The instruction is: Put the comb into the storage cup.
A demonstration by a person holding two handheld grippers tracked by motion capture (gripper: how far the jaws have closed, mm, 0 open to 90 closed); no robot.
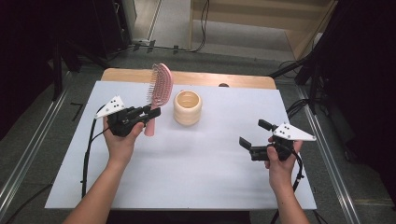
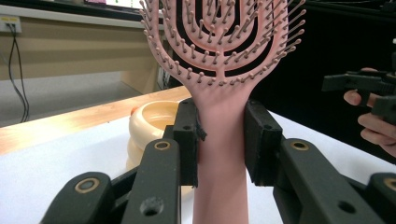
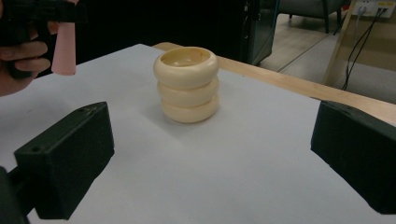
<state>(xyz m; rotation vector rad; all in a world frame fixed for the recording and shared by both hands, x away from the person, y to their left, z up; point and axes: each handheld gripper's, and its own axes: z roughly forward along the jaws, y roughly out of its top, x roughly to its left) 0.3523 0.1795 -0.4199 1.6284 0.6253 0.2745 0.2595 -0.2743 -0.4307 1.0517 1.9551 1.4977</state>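
Observation:
My left gripper (image 1: 153, 113) is shut on the handle of a pink hairbrush (image 1: 159, 91) and holds it upright above the table, bristle head up. In the left gripper view both jaws press the hairbrush handle (image 2: 222, 140) from either side. A cream ribbed cup (image 1: 187, 108) stands just right of the brush; the cup (image 3: 187, 84) is hollow and open on top. My right gripper (image 1: 254, 135) hovers open at the table's right side, nothing between its jaws, pointing toward the cup.
A white sheet (image 1: 196, 163) covers the wooden table (image 1: 196, 77), whose bare far edge shows behind. Cables trail from both grippers over the table edges. Metal rails run along the floor on both sides.

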